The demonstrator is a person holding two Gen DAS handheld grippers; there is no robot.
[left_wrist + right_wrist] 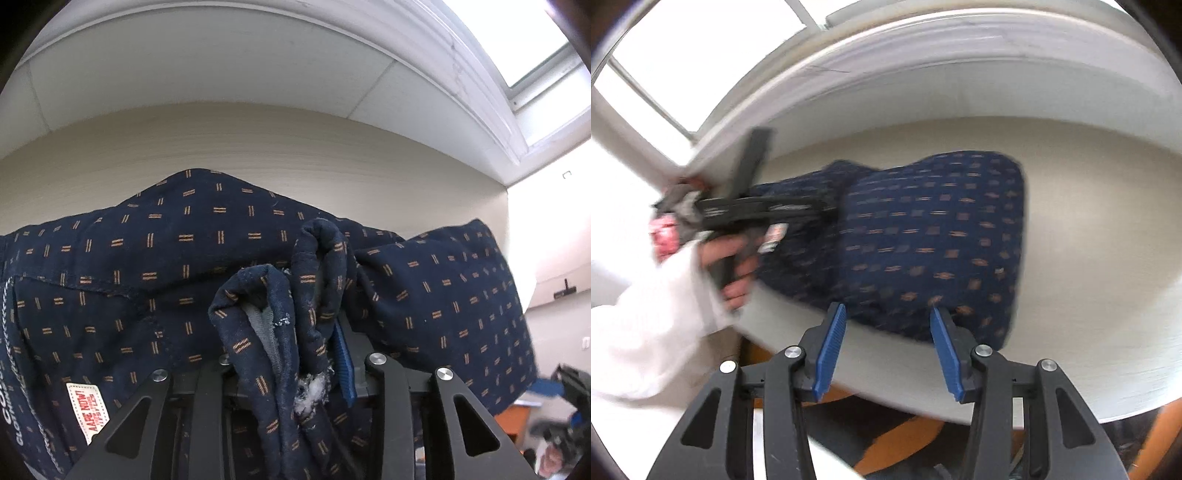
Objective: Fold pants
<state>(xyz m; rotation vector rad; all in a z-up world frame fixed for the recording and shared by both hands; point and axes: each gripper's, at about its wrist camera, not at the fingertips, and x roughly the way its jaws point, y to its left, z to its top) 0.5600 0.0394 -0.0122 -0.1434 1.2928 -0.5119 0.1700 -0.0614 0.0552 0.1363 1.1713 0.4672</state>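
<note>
While the left tongs (295, 369) are pinching the pants (184, 258), the right tongs (886, 350) are hanging spread; bunched cloth may be slipping free.

I see bright daylight from the window (532, 48), blown out white. The right view is smeared with blur; the left one is sharp. Both pictures bend round and go dark at the corners.

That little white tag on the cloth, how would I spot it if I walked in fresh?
Start at the pale wooden table and the dark navy pants with small orange dashes lying on it. Look at the edge nearest the left claw, which pinches a bunched fold. The small white stitched label with red lettering is the only light patch there.
</note>
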